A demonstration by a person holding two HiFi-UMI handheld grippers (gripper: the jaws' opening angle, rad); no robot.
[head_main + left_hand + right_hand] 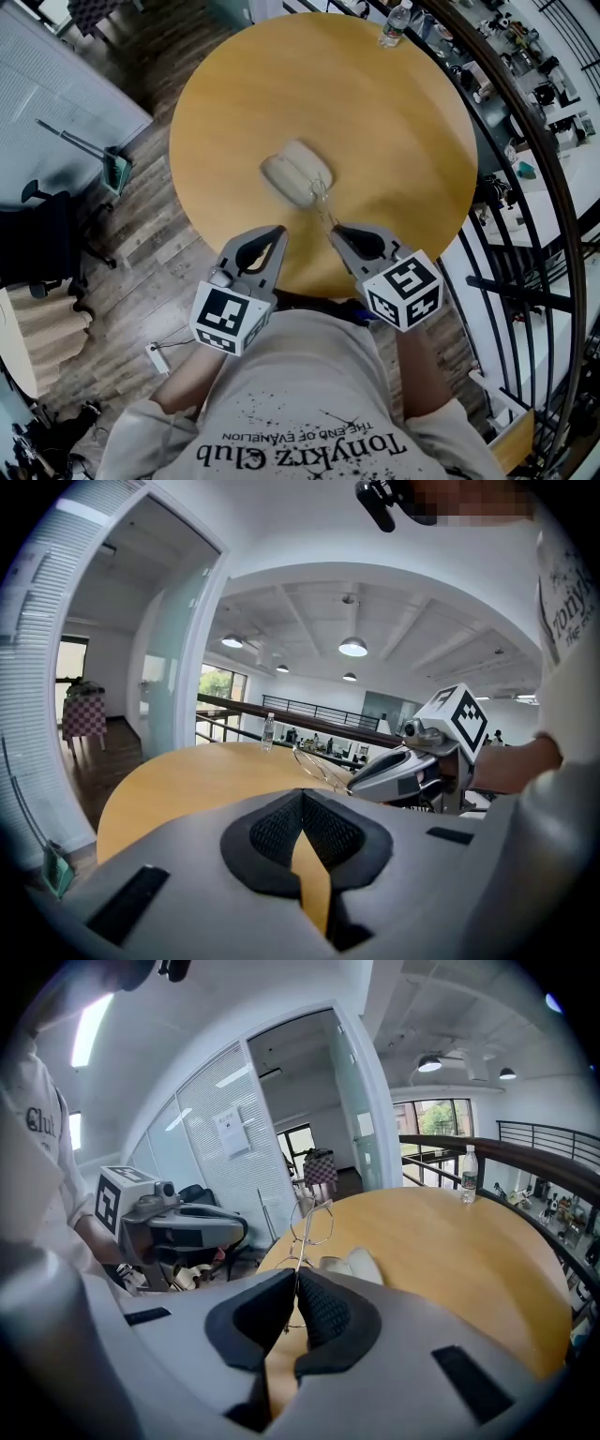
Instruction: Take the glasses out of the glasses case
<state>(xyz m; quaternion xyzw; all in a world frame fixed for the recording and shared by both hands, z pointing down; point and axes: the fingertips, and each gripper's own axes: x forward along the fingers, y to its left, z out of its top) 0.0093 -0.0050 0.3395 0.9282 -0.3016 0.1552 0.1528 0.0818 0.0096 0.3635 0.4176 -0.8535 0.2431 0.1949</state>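
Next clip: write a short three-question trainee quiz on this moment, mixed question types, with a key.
1. True or false: the left gripper holds the glasses.
2. The glasses case lies: A on the round table; B on the floor; C on a chair.
3. Fill in: a ____ stands near the round table's far edge.
Key: 1 false, the right gripper grips them; 2 A; 3 water bottle.

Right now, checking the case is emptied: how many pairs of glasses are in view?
1: the glasses, clamped by the right gripper, near the case; its inside is unclear.
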